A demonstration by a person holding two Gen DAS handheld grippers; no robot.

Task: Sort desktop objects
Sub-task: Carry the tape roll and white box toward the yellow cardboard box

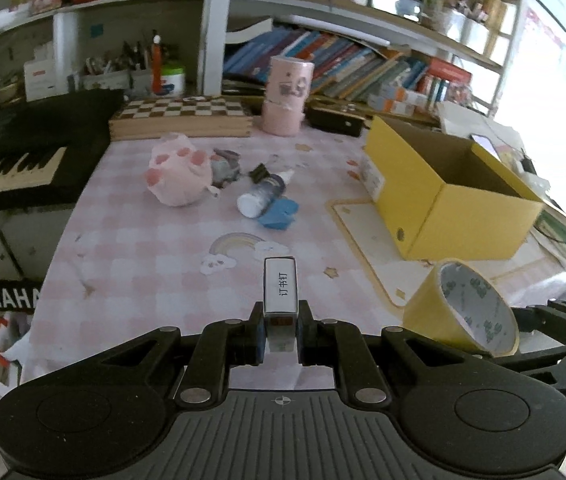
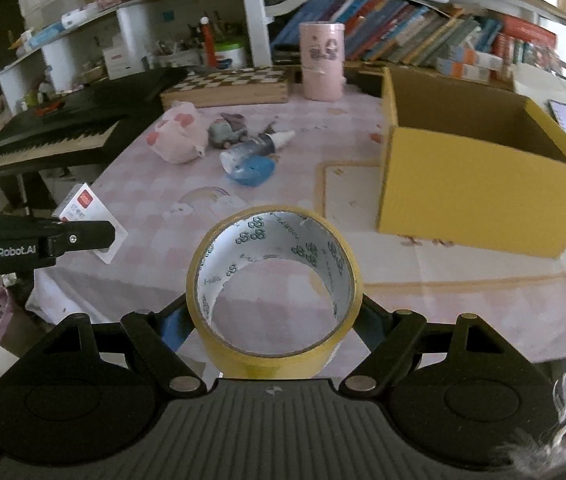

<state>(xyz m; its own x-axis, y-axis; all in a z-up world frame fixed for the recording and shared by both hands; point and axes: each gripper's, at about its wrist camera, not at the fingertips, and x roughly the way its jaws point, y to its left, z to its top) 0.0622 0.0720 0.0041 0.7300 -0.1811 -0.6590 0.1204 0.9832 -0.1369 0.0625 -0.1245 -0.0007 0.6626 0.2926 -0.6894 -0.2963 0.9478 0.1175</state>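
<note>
Tape roll point(image 2: 274, 286), yellow, sits clamped between the right gripper's point(image 2: 275, 320) fingers, held above the near edge of the pink checked tablecloth point(image 1: 143, 248). The left gripper point(image 1: 280, 330) pinches a small white staple box point(image 1: 280, 290). The open yellow cardboard box point(image 2: 479, 184) stands on the table ahead, to the right.

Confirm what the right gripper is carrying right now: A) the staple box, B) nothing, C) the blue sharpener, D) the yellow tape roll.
D: the right gripper has its fingers closed on the yellow tape roll, while the left gripper holds the staple box.
</note>
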